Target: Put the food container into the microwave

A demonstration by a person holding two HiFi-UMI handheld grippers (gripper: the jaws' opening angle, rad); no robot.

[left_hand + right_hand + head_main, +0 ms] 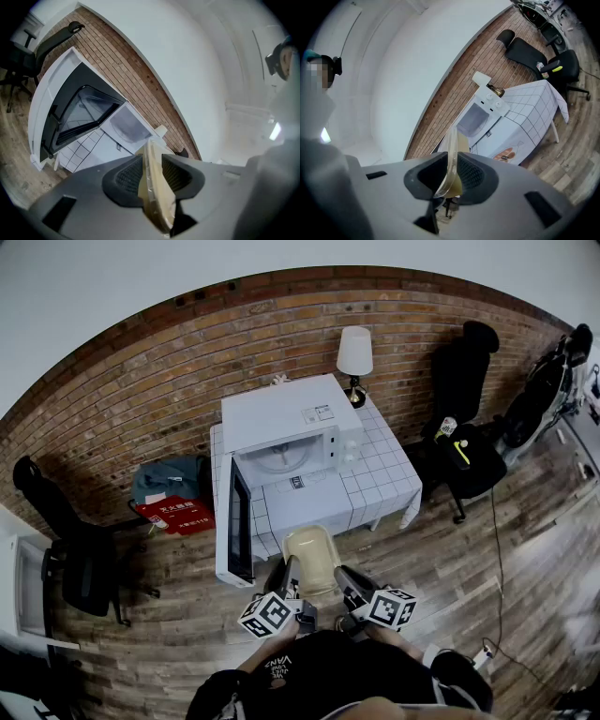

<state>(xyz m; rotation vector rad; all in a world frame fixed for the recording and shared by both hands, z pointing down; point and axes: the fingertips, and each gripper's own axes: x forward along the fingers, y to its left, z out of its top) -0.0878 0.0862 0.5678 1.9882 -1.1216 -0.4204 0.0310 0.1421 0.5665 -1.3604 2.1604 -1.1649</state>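
A pale yellow, clear plastic food container [313,560] hangs in front of the table, held by both grippers on opposite rims. My left gripper [291,579] is shut on its left rim; the container's edge [154,187] stands between the black pads. My right gripper [345,582] is shut on the right rim, with the container wall [451,164] pinched between its pads. The white microwave [291,430] sits on the table ahead with its door [234,526] swung wide open to the left. Its cavity with the glass turntable [281,457] shows.
The microwave stands on a small table with a white grid-pattern cloth [375,474]. A lamp [354,357] stands behind it by the brick wall. Black office chairs [80,554] [464,427] flank the table; bags [173,493] lie on the wooden floor at left.
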